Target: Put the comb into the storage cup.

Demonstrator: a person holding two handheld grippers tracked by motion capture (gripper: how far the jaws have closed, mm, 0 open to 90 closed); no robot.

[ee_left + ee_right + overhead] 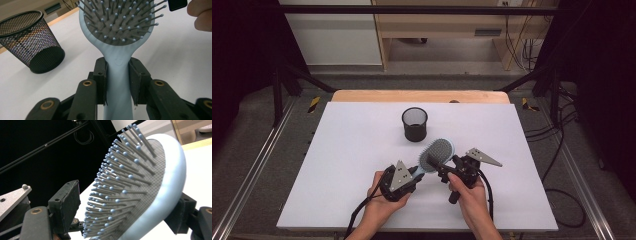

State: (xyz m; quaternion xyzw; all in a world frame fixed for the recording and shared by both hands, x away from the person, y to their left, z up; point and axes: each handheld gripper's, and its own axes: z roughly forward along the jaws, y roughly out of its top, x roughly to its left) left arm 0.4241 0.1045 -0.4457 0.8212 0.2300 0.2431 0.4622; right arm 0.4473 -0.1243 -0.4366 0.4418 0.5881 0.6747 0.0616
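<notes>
White tabletop (342, 165); your left gripper (117, 82) clamps the pale-blue brush (117, 37) handle, while your right gripper (125, 210), part open, brackets its bristly oval head untouched.

High view: from above the near edge, facing forward and down on the whole table (362, 150). Left gripper view: very close, along the hairbrush (117, 37) handle toward the mesh cup (30, 42). Right gripper view: very close, beside the brush head. Shared by all three: hairbrush.
</notes>
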